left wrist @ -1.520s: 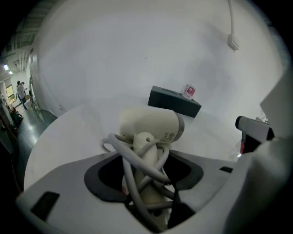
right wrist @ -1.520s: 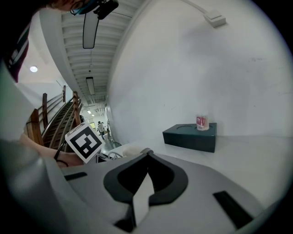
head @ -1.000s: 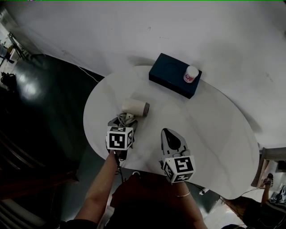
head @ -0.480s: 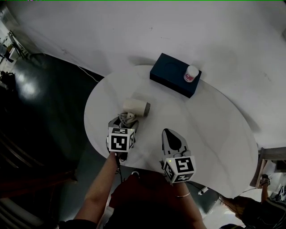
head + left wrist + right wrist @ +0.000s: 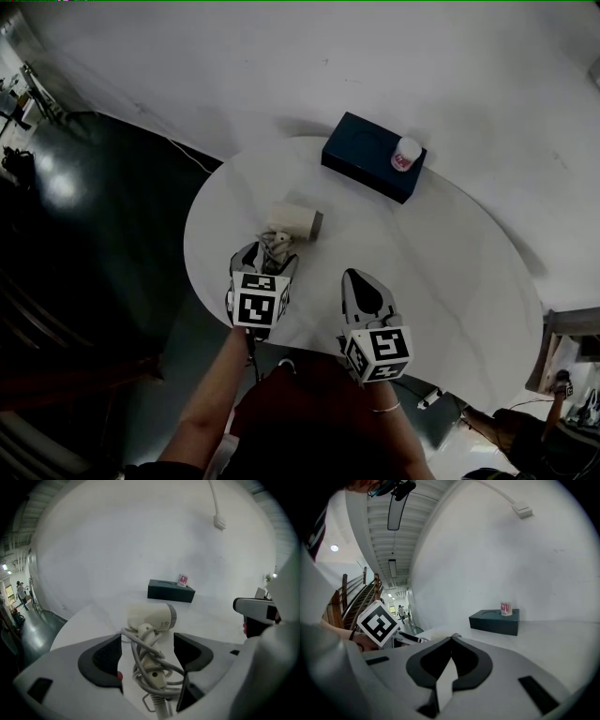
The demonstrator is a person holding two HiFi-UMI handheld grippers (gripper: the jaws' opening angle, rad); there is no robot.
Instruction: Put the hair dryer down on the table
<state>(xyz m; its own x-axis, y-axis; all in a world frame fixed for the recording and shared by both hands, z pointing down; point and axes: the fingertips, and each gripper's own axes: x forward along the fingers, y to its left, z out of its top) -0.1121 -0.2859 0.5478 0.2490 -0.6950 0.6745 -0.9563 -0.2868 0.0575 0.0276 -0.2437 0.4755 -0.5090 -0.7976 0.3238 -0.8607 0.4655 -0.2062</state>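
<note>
Hair dryer point(image 5: 292, 223) delivery looks all but done, so we start with the round white table point(image 5: 450, 281) that carries it. The dryer lies on its side toward the table's left part, well apart from the dark box point(image 5: 370, 169) at the far rim. Our left gripper point(image 5: 265, 255) is letting go: its jaws are opening with the cord-wrapped handle between them, and we see gaps at both pads. Our right gripper point(image 5: 362, 284) is clenched on nothing and hovers just beside. To finish cleanly, we judge it best to keep the jaws wide and draw straight back along the handle, so no pad catches the cord point(image 5: 152, 666) loops and drags the dryer.
</note>
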